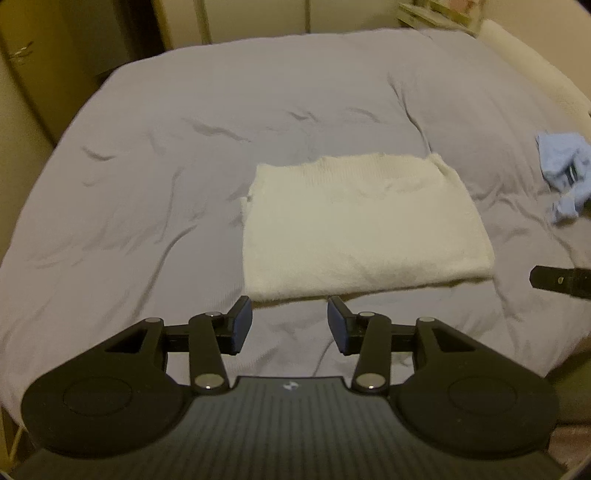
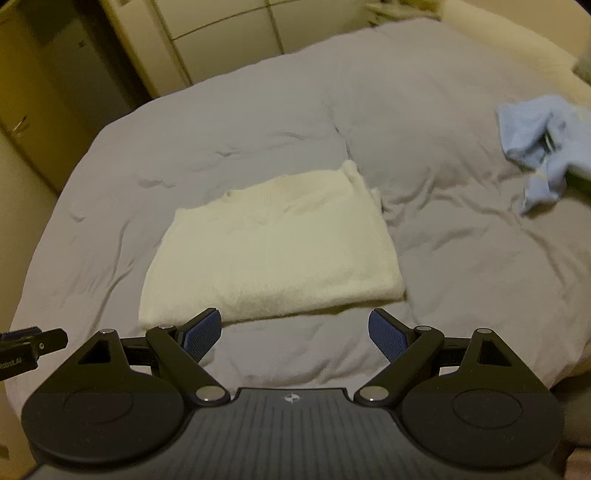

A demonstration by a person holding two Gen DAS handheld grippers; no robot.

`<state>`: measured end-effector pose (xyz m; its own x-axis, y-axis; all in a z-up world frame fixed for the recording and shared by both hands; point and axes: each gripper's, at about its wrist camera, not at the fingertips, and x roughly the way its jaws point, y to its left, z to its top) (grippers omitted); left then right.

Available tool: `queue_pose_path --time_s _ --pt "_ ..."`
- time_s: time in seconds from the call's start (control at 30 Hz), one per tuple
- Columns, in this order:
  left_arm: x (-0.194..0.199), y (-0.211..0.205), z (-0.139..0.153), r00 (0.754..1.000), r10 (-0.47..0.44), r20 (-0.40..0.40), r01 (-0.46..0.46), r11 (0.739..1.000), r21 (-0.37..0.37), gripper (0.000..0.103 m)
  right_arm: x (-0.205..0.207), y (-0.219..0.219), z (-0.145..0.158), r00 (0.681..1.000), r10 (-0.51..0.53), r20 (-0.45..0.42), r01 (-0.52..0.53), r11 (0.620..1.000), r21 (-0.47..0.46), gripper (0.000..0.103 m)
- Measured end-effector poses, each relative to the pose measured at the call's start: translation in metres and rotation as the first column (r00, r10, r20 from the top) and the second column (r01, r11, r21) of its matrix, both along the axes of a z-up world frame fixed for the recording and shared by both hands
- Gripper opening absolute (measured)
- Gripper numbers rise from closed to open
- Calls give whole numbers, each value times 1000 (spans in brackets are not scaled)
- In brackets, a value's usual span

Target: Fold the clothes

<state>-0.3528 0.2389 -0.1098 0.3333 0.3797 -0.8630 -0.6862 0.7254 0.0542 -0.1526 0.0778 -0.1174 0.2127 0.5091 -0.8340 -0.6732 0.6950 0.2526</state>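
Cream knit sweater point(image 1: 362, 225) lies folded into a rectangle mid-bed, close to the near edge of the grey duvet point(image 1: 147, 184). Left hand-held gripper point(image 1: 290, 325) and right hand-held gripper point(image 2: 295, 332) both hover just short of it, fingers spread, holding nothing. Crumpled light-blue garment point(image 2: 543, 144) sits near the bed's right edge.

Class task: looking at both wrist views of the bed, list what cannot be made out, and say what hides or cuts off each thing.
- Crumpled light blue garment: blurred and cut by the right edge in both views, so its type is unclear.
- Folded cream knit garment: its folds hide what lies under the top layer.
- Items at the top edge in the left wrist view: cropped, too blurred.
- Grey bed cover: near edge hidden behind each tool.
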Motion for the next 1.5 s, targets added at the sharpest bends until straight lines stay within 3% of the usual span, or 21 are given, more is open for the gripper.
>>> queue_pose_path --time_s 0.13,0.23,0.4,0.53,0.67,0.87,0.97,1.07,1.23,1.4,1.43,1.5 --pt "1 13 -34 994 -100 -44 99 995 -28 41 2 1 -28 991 -89 -99 89 996 -3 89" --pt "5 18 -63 983 -154 -103 149 987 -58 41 4 -9 -55 964 -165 -208 170 985 8 89" --pt "11 24 -99 973 -176 -148 158 980 -124 41 14 -36 -103 860 -300 -412 340 940 25 89" --pt "23 25 -120 974 -171 -148 155 981 -117 40 27 -52 -136 790 -355 -501 428 903 35 87" --pt "42 25 -136 978 -159 -135 147 984 -96 36 51 -53 -168 789 -347 -508 441 895 73 68" --pt "68 24 -155 974 -184 -130 185 983 -1 37 89 -45 -208 793 -315 -521 440 888 134 64" --pt "75 24 -164 964 -216 -156 224 974 34 41 104 -45 -222 760 -299 -577 473 863 175 64" --pt "75 18 -172 943 -266 -198 289 952 98 51 114 -46 -237 714 -305 -630 530 824 202 64" --pt "73 10 -191 884 -359 -300 431 874 225 57 126 -46 -261 636 -330 -698 623 753 212 67" --pt "71 8 -207 824 -425 -373 542 784 303 57 139 -38 -274 645 -341 -684 639 732 237 74" --pt "71 10 -208 823 -433 -369 547 780 305 57 141 -35 -276 648 -345 -679 642 727 244 74" --pt "71 21 -202 855 -423 -300 501 824 266 51 145 -31 -280 660 -356 -661 644 721 255 74"
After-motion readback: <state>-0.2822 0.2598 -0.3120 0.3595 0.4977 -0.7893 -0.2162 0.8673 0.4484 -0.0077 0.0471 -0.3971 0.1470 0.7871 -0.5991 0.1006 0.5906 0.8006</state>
